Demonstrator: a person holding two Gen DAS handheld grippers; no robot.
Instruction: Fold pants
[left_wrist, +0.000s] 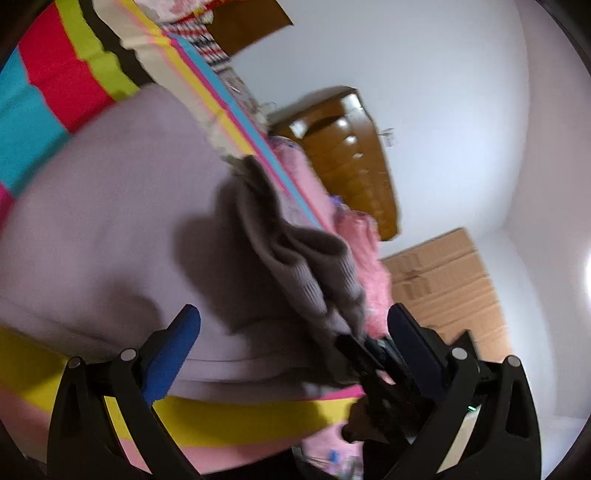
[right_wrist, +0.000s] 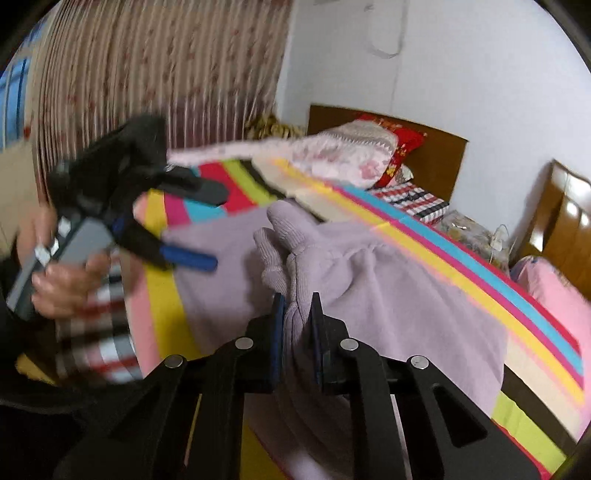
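Observation:
Lilac pants (left_wrist: 110, 206) lie spread on a bed with a bright striped sheet (left_wrist: 55, 74). My right gripper (right_wrist: 298, 306) is shut on a ribbed cuff end of the pants (right_wrist: 291, 243) and holds it lifted above the rest of the cloth (right_wrist: 406, 295). In the left wrist view that lifted cuff (left_wrist: 306, 258) hangs from the right gripper's tips (left_wrist: 369, 350). My left gripper (left_wrist: 295, 317) is open and empty, just beside the lifted cuff. It also shows in the right wrist view (right_wrist: 218, 229), open, above the pants' left part.
A pink floral quilt (right_wrist: 332, 147) and red pillow (right_wrist: 402, 147) lie at the headboard. A wooden cabinet (left_wrist: 351, 155) and cardboard boxes (left_wrist: 443, 280) stand beside the bed. A pink blanket (right_wrist: 554, 291) lies at the right edge. A striped curtain (right_wrist: 147, 74) hangs behind.

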